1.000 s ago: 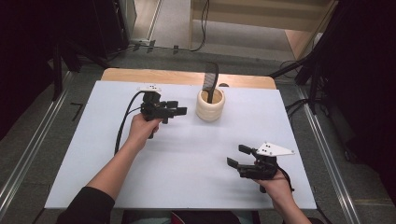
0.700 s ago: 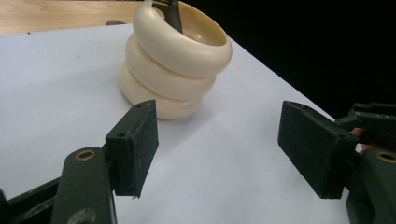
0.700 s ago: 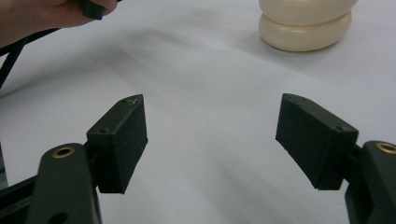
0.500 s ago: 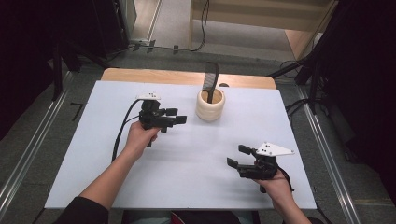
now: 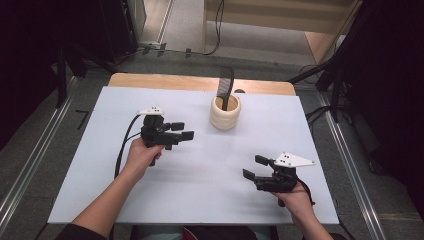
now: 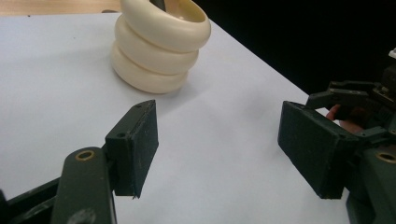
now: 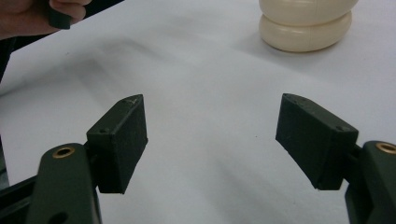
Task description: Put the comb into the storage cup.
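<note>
Left hand-held gripper [image 5: 182, 131] spread wide, empty, near cream ribbed pot [image 5: 225, 112], right hand-held gripper [image 5: 255, 167] likewise empty

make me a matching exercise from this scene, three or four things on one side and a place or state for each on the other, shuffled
Things:
1. cream holder
2. black comb
3. left gripper
4. right gripper

Places or states:
A. open, near the table's front right corner
B. standing upright inside another thing
C. open, held just left of the holder
D. standing on the white table near its far edge

Pairs: 1-D, 2-B, 3-C, 4-A
</note>
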Available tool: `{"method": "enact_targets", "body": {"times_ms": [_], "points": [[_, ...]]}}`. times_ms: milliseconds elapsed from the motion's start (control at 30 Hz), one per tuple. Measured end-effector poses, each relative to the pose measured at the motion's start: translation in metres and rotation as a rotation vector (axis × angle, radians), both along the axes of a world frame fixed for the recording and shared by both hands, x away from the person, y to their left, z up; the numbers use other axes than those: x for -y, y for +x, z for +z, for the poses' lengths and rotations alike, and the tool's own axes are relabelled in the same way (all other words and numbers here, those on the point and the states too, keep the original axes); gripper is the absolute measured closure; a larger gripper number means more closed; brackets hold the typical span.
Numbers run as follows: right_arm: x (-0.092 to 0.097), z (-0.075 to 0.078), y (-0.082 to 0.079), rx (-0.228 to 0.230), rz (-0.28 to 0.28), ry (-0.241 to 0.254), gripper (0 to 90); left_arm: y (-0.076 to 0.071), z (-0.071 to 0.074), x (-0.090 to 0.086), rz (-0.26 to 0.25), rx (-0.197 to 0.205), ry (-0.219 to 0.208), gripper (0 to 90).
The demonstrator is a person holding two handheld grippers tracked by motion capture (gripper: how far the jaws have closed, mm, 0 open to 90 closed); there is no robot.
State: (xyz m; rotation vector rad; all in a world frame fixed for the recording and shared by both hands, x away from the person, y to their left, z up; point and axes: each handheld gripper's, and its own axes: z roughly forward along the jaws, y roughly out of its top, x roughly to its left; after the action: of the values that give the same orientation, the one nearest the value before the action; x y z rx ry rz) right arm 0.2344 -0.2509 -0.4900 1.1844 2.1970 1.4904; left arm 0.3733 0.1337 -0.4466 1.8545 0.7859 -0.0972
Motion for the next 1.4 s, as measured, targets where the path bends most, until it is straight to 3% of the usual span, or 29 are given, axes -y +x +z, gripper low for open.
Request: {"method": "enact_targets", "body": {"times_ms": [267,300,367,600,833,1400], "points": [[0.000,0.000,0.000,-0.001,0.002,-0.003,23.0,-0.015,0.000,-0.008,-0.002,-0.003,0.019,29.7],[0.000,0.000,0.000,-0.003,0.004,-0.002,23.0,-0.018,0.000,-0.009,-0.012,0.009,0.049,29.7],[0.000,0.000,0.000,-0.004,0.004,-0.003,22.9,-0.019,0.001,-0.009,-0.014,0.018,0.061,29.7],[0.000,0.000,0.000,-0.003,0.003,-0.005,23.0,-0.028,0.000,-0.014,-0.024,0.007,0.057,29.6],[0.000,-0.001,0.001,-0.009,0.000,-0.007,22.9,-0.037,-0.004,-0.020,-0.029,-0.004,0.084,29.6],[0.000,-0.002,0.002,-0.014,0.005,-0.008,23.0,-0.056,-0.010,-0.037,-0.009,-0.027,0.091,29.6]]}}
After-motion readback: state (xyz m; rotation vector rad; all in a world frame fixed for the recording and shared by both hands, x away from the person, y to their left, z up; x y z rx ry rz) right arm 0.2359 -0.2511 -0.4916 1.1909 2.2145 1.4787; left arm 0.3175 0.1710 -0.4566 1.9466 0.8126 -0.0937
